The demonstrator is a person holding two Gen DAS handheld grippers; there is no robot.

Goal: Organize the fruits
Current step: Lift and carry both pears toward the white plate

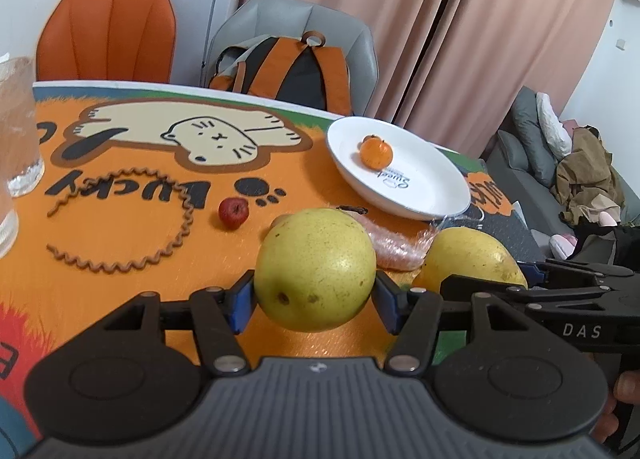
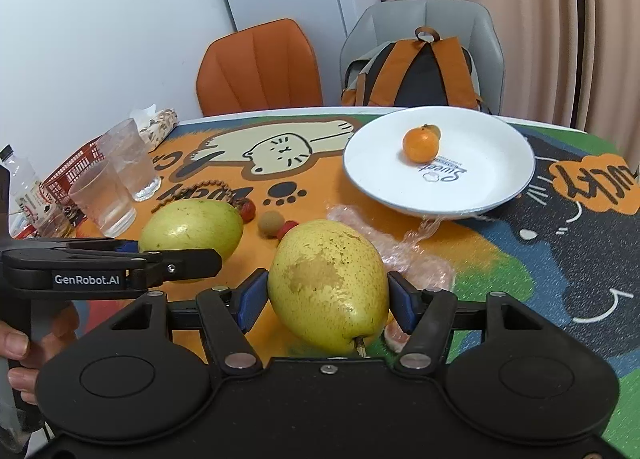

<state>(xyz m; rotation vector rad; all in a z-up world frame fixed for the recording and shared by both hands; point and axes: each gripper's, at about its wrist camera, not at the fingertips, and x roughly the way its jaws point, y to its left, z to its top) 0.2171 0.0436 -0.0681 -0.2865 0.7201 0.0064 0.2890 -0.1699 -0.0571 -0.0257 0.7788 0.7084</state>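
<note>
While each gripper clamps a speckled yellow pear, left (image 1: 316,299) and right (image 2: 326,299), a glossy plate (image 2: 480,187) lies at one o'clock; smooth tangerine (image 2: 420,145) on it.

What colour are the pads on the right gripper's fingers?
Blue, on black fingers; clearest in the right wrist view, where they clamp the yellow-green pear.

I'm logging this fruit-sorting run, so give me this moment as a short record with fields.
left gripper: jaws closed on a yellow pear
right gripper: jaws closed on a second yellow pear
white plate: holds small oranges
still on mat: small red fruit, plastic wrap
far side: orange chair, backpack on grey chair
</note>
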